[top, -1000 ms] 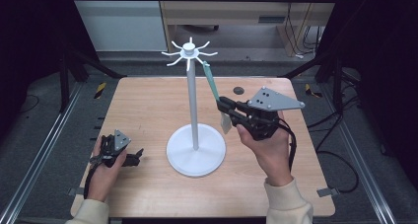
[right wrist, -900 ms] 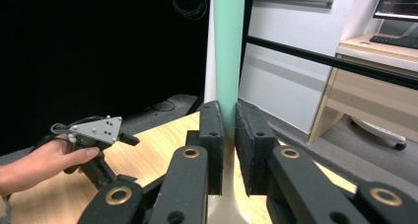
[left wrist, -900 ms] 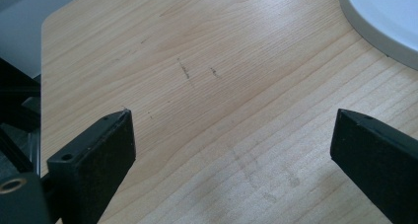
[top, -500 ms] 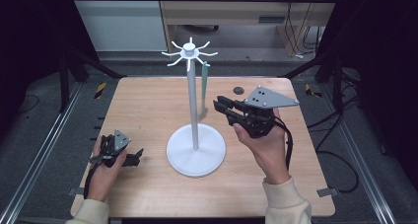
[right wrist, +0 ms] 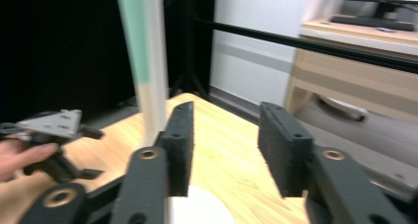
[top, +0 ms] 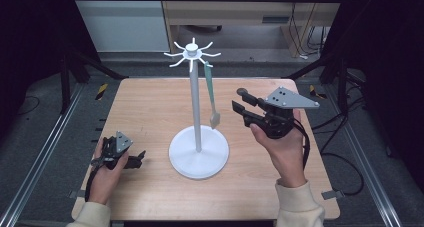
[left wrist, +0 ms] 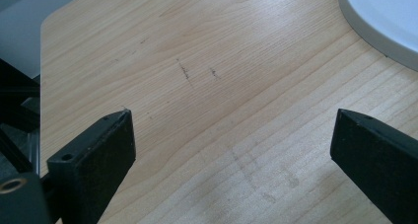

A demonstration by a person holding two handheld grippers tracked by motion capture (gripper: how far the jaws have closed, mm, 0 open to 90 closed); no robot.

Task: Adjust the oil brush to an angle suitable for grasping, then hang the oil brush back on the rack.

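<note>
Right hand (top: pixel 285 147) raised above the wooden table (top: pixel 150 112), right gripper (top: pixel 239 107) levelled toward the white stand (top: pixel 198 112), jaws parted and empty. Green-handled utensil (top: pixel 210 94) hanging from a hook near the stand's top, pale head lowest, just beside the gripper's jaw tips and apart from them; seen blurred beside the pole in the right gripper view. Left hand (top: pixel 106 169) resting low at the table's near left, left gripper (top: pixel 140 159) released, jaws wide over bare wood, stand base (left wrist: pixel 384 21) near.
</note>
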